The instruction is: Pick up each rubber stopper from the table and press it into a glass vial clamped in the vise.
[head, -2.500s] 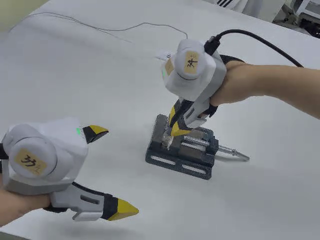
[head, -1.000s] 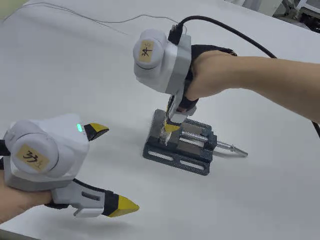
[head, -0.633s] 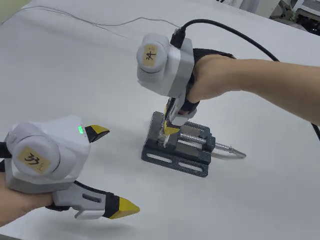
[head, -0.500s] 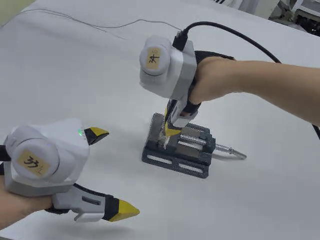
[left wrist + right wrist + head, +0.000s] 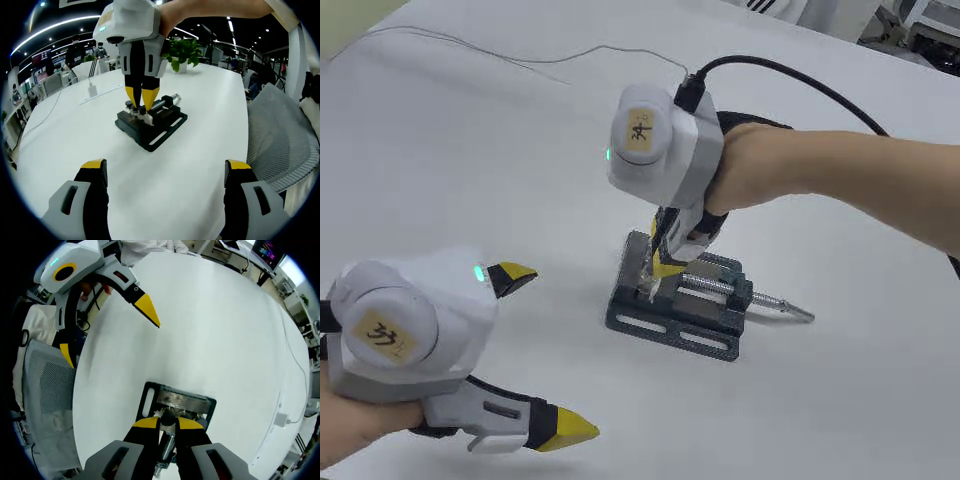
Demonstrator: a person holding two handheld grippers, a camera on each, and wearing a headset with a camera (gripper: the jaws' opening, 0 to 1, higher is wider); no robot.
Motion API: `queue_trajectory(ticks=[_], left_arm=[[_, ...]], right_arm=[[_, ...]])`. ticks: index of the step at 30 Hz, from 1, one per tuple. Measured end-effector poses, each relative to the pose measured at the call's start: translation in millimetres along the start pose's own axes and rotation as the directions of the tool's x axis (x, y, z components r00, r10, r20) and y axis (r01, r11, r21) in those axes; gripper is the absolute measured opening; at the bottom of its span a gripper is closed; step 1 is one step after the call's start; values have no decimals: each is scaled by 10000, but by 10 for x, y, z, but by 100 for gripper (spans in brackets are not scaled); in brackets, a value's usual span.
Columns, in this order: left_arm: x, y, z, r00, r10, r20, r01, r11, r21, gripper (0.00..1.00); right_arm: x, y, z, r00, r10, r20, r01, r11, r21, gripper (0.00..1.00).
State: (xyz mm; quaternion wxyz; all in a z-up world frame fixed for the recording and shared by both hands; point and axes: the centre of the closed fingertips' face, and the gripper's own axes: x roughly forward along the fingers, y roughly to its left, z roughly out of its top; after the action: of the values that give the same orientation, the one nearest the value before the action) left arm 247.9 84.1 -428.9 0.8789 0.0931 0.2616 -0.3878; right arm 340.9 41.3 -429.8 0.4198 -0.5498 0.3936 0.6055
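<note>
The right hand-held gripper (image 5: 661, 268) points steeply down at the vise, its jaws narrow and closed on a dark round stopper (image 5: 167, 417) between the yellow tips. The stopper sits at the mouth of a clear vial (image 5: 146, 117), which stands upright, clamped in the vise (image 5: 675, 318) at the end away from the screw handle. The vise rests on the white desk (image 5: 470, 150). The left hand-held gripper (image 5: 545, 350) hovers above the desk, well apart from the vise, with its jaws spread wide and aimed towards it. A thin cable (image 5: 520, 60) lies across the far side of the desk.
</note>
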Motion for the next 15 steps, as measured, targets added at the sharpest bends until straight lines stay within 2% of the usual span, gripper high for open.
queue_trajectory(ticks=[15], left_arm=[[0, 1, -12, 10000, 20, -12, -20, 10000, -64, 97]], right_arm=[[-6, 27, 7, 9996, 10, 298, -12, 10000, 77, 12]])
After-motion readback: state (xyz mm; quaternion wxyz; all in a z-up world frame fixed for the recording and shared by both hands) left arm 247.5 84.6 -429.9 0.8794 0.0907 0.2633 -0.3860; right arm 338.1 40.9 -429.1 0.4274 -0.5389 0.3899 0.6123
